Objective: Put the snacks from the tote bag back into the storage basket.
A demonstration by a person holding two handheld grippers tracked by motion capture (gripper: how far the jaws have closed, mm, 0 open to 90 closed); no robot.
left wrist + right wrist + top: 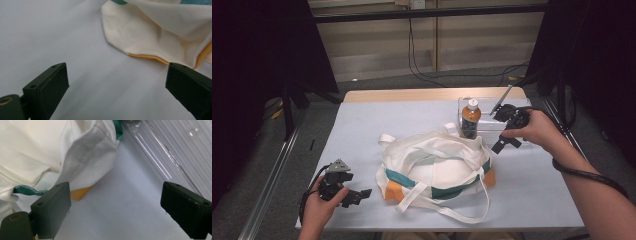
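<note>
Overhead, the bag (437,170) lies mid-table, bottle (471,118) just behind it; a careless tug could topple that. Left gripper (116,80): jaws released, bag corner ahead. Right gripper (115,205): jaws released, empty, beside the clear box (175,150).

Pale-covered table (362,125) on grey floor (377,82), black curtains (257,50), dangling cables (422,70).

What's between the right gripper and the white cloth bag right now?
Nothing visible. The right gripper, open, sits beside the white cloth tote bag with green and orange trim, with bare pale blue table cover between. The clear plastic bin lies off to its other side.
</note>
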